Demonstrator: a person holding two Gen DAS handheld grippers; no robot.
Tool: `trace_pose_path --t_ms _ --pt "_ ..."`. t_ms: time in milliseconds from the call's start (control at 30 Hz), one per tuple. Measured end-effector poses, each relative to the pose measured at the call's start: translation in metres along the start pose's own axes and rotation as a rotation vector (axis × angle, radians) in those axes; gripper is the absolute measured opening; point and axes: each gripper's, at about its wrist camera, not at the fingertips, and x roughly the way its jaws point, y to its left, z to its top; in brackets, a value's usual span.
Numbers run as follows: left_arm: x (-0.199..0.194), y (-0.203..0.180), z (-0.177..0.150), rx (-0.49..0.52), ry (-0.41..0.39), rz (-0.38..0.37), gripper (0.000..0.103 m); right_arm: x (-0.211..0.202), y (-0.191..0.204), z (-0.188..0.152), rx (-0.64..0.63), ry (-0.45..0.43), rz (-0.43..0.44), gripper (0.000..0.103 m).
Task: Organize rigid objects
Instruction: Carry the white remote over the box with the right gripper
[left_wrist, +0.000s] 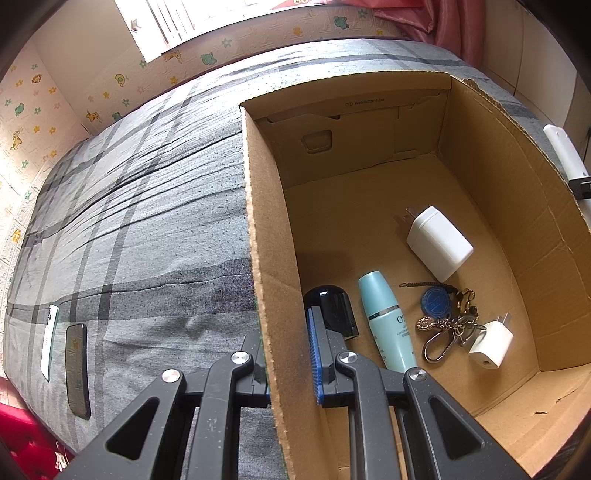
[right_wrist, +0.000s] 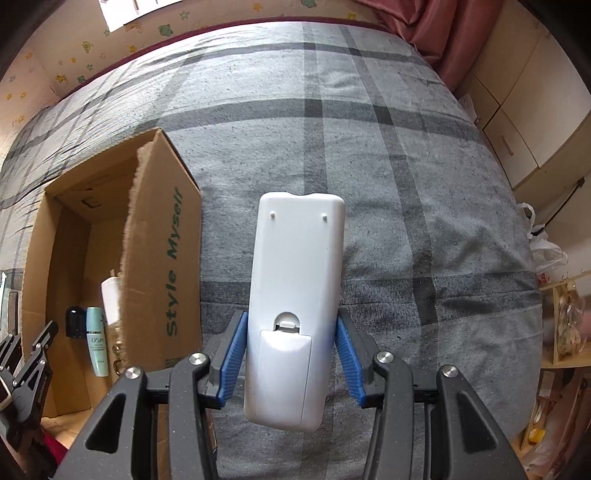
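Note:
An open cardboard box (left_wrist: 266, 258) stands on the plaid bed; it also shows in the right wrist view (right_wrist: 162, 258). Inside lie a large white charger (left_wrist: 439, 242), a teal bottle (left_wrist: 386, 321), a black cap-like object (left_wrist: 332, 310), a key bunch with a blue tag (left_wrist: 443, 314) and a small white plug (left_wrist: 491, 345). My left gripper (left_wrist: 286, 354) is shut on the box's left wall, one finger on each side. My right gripper (right_wrist: 291, 350) is shut on a white remote control (right_wrist: 295, 302), back side up, held above the bed to the right of the box.
Two phones, one white (left_wrist: 50, 341) and one dark (left_wrist: 77, 369), lie on the bed (left_wrist: 147, 221) left of the box. A patterned wall runs behind the bed. Cabinets (right_wrist: 517, 122) and a cluttered shelf (right_wrist: 565, 325) stand to the right.

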Motion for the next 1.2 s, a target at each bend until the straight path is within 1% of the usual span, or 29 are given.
trace_pose_path --t_ms 333,633,900,1200 --pt "0.001 0.000 0.000 -0.002 0.001 -0.002 0.016 -0.032 0.027 0.007 -0.067 -0.061 0.026 0.050" --pt "0.001 0.000 0.000 -0.003 0.000 -0.003 0.016 -0.051 0.057 0.009 -0.125 -0.097 0.065 0.050" --pt "0.001 0.001 -0.001 -0.004 0.001 -0.004 0.016 -0.058 0.089 0.008 -0.188 -0.106 0.101 0.050" --pt "0.002 0.001 0.000 -0.005 0.001 -0.005 0.016 -0.049 0.125 0.004 -0.253 -0.088 0.136 0.050"
